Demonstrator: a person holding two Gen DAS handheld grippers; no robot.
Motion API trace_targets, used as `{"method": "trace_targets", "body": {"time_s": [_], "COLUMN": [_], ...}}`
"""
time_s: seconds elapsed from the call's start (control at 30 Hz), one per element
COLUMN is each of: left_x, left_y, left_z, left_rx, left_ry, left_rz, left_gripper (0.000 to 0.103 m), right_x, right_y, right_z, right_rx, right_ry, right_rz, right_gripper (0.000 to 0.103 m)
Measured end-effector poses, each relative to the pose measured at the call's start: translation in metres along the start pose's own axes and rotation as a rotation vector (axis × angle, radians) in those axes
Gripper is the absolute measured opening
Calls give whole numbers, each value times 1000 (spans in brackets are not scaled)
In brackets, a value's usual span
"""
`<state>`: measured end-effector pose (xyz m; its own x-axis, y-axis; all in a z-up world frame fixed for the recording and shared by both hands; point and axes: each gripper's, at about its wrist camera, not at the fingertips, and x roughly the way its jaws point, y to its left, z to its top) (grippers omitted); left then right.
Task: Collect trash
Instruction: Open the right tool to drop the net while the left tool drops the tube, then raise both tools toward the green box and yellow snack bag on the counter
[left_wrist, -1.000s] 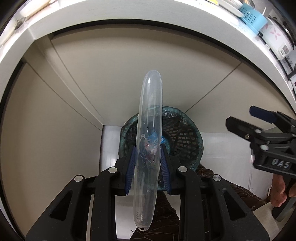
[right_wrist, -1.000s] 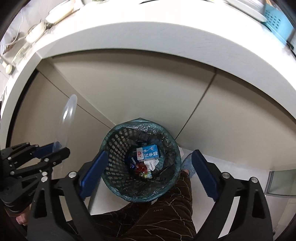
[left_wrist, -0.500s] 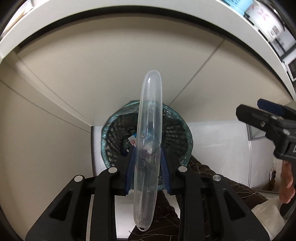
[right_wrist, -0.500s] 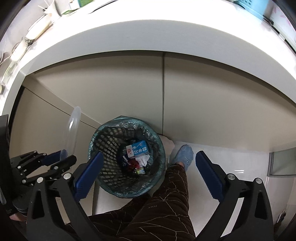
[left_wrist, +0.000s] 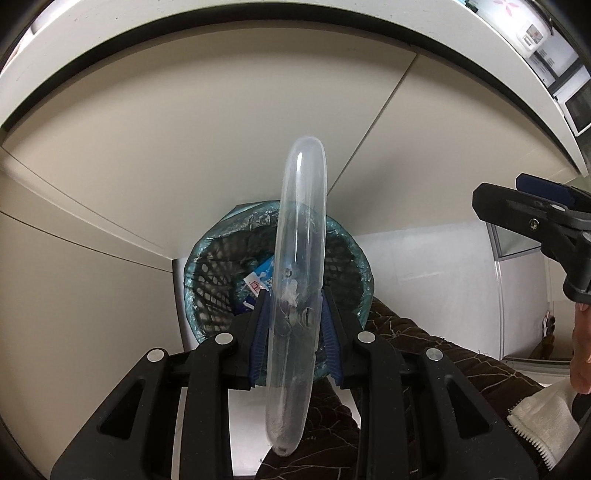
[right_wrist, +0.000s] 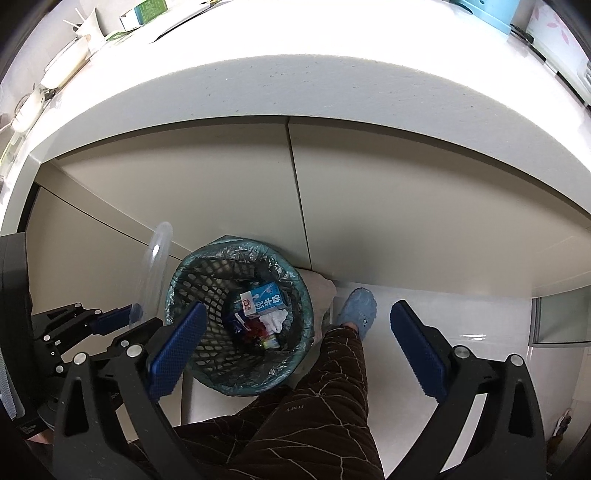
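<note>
My left gripper (left_wrist: 295, 314) is shut on a clear plastic lid (left_wrist: 301, 258), held on edge above a black mesh bin (left_wrist: 343, 254) lined with a teal bag. The right wrist view shows the same lid (right_wrist: 155, 266) in the left gripper (right_wrist: 122, 319), left of the bin (right_wrist: 192, 284). The bin holds a blue-white carton (right_wrist: 264, 299), white paper and other wrappers. My right gripper (right_wrist: 295, 339) is open and empty, jaws wide apart above the bin; it also shows at the right of the left wrist view (left_wrist: 535, 214).
The bin stands on a white floor against beige cabinet doors (right_wrist: 221, 199) under a white countertop (right_wrist: 295, 85). The person's leg in brown patterned trousers (right_wrist: 332, 387) and a blue slipper (right_wrist: 358, 308) are just right of the bin.
Both grippers have shifted left relative to the bin, which now sits more centred under the lid. The lid stays clamped in the left gripper; the right stays open.
</note>
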<state>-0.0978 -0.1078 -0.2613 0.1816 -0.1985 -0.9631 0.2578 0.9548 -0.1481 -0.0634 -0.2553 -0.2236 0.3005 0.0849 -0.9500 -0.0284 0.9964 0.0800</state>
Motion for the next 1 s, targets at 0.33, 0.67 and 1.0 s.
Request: {"method": "trace_targets", "body": {"time_s": [0.33,0.67,1.0], "left_x": [-10,-67,-128], "left_y": [7,41,44], "left_z": [-2,1,17], "left_rx": [-32,-129,-160], "left_ry": [-31,-130,-223], "left_rz": [8,12,40], "left_gripper": [54,82,97], "right_x": [-4,-39,-87], "right_y": [4,16,35], "right_z": [1,9,34], "right_rx": [-9,-44,-84], "right_ry": [-2,-73,-157], "right_rz": [4,21,36], "right_gripper": [95,95,95]}}
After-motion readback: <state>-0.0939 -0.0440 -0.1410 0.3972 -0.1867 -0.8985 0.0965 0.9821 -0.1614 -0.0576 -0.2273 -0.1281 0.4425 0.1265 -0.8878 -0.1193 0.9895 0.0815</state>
